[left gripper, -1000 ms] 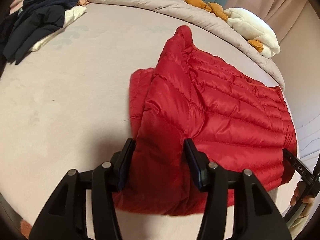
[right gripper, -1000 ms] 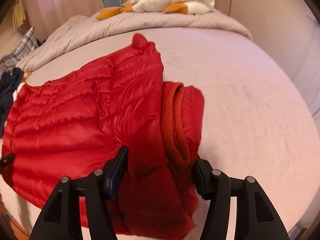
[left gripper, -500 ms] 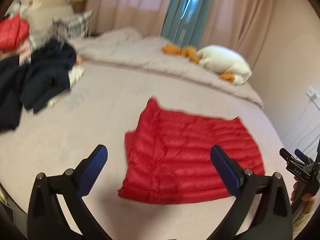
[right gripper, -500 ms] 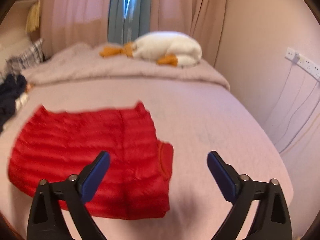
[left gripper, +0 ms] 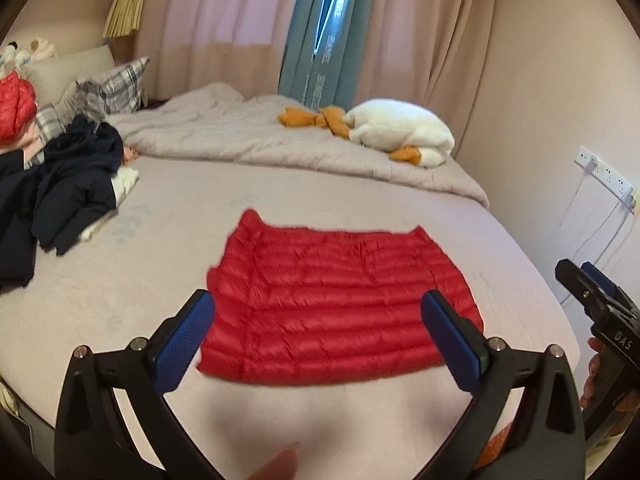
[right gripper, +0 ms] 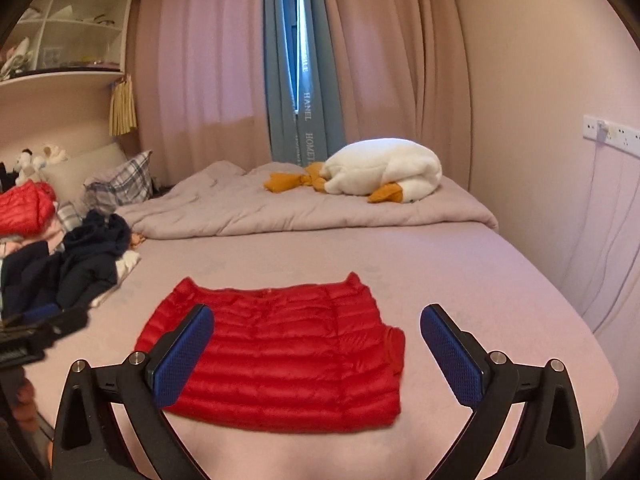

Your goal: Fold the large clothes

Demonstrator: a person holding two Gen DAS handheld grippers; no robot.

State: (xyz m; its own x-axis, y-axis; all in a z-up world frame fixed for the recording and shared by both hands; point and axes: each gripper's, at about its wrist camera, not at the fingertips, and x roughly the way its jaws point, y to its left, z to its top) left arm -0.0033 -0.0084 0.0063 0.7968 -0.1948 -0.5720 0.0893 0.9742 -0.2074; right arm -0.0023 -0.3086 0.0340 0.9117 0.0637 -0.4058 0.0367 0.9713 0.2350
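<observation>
Folded red jacket (left gripper: 336,304) lies flat on bed (left gripper: 120,288), tools apart.

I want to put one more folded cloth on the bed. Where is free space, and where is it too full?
Bare sheet lies right of the red jacket, toward the wall, and between the jacket and the grey duvet. A narrower strip runs along the near edge, below the jacket. The left side is crowded by the dark clothes pile; the duck plush occupies the duvet.
</observation>
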